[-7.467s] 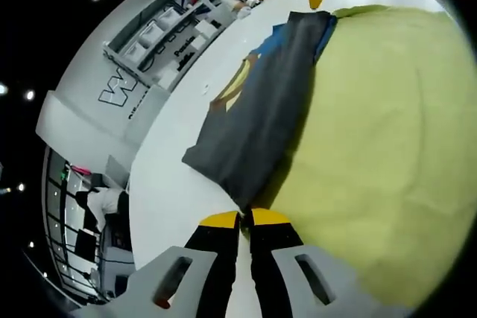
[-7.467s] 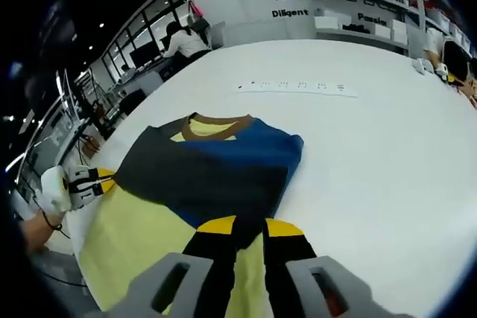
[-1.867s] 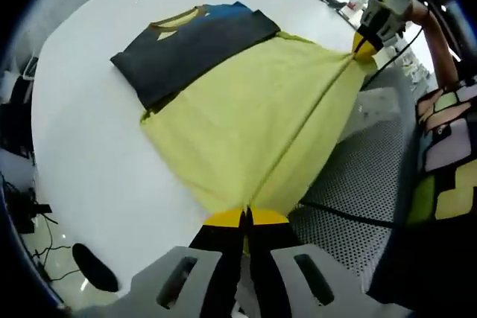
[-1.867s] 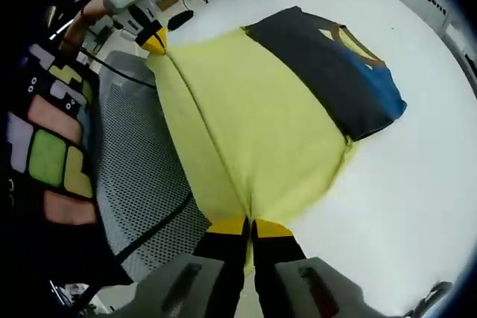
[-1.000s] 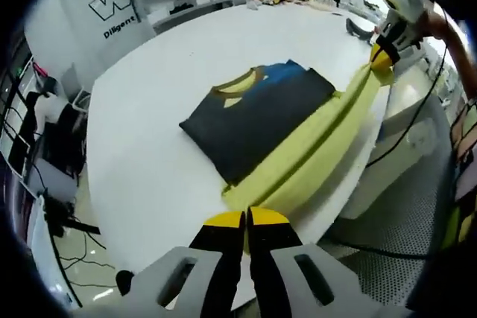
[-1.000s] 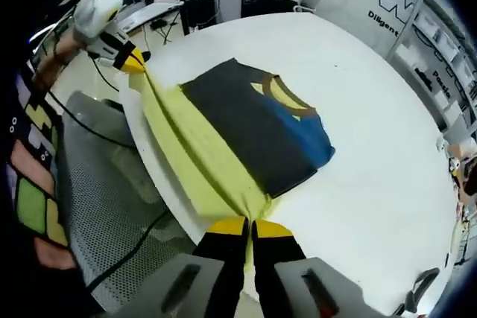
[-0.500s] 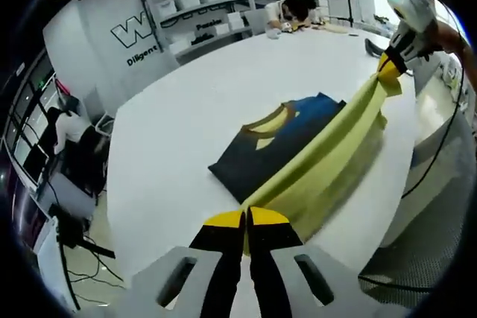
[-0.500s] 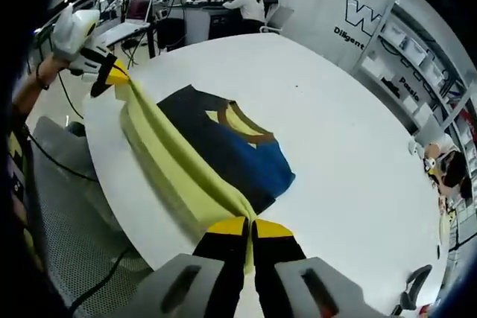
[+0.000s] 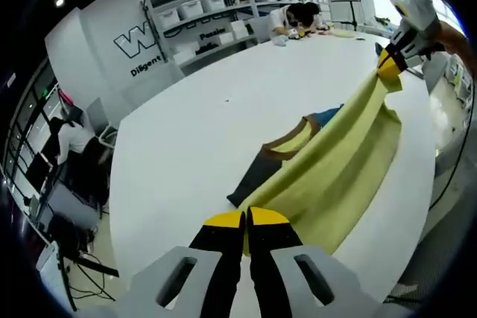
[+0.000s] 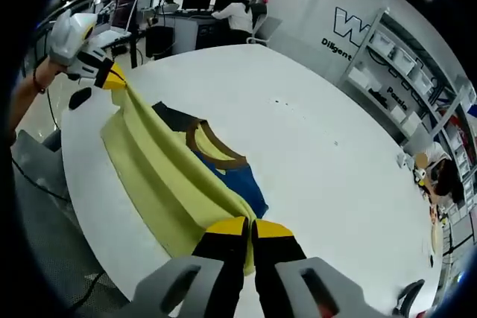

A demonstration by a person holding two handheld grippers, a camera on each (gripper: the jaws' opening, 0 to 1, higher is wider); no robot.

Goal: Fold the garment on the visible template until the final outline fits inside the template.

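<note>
Carrying the yellow hem over the folded top is what sets this moment apart: a second ago the yellow half trailed off the counter (image 9: pixel 186 154) edge, and now it hangs lifted above the dark upper part, so the bottom-up fold looks well under way. In the left gripper view, the left claw (image 9: pixel 246 219) is clamped on one hem corner of the garment (image 9: pixel 335 169), which lies near the counter's near edge; the brown collar peeks out beyond the yellow band. In the right gripper view, the right claw (image 10: pixel 250 225) pinches the other corner, the yellow cloth (image 10: pixel 160 173) stretched taut towards the left claw (image 10: pixel 113 78), covering most of the collar and blue patch.
</note>
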